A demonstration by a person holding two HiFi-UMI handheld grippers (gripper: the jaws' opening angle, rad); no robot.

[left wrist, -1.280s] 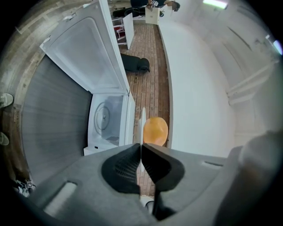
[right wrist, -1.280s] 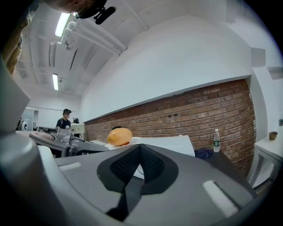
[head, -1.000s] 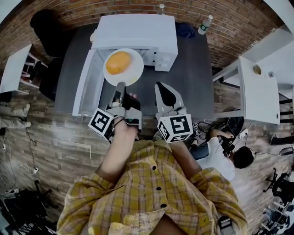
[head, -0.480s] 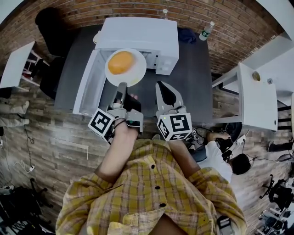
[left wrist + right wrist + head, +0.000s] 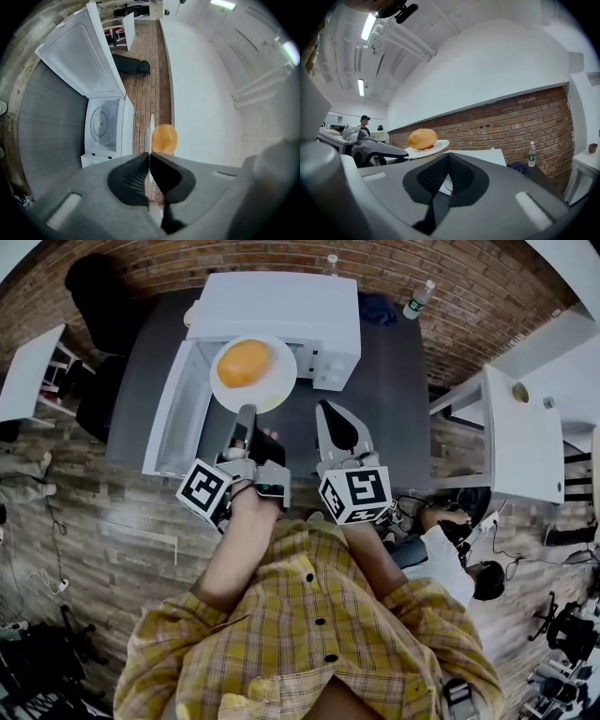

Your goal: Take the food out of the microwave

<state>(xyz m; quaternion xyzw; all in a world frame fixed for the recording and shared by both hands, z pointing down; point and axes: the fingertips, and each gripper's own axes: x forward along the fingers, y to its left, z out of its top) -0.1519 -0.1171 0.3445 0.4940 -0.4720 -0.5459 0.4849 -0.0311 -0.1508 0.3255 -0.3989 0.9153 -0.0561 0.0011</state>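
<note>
Your left hand-held gripper (image 5: 246, 416) points forward, its jaws pinched tight on the edge of the plate (image 5: 274, 390). Your right hand-held gripper (image 5: 323, 413) is just beside it, jaws closed on nothing.

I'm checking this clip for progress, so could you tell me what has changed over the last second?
Nothing has clearly moved. The left gripper still clamps the plate by its rim, with the orange food on it, in front of the microwave, whose door stays open. The right gripper stays shut and empty beside it. The small shifts look like head-camera motion.
</note>
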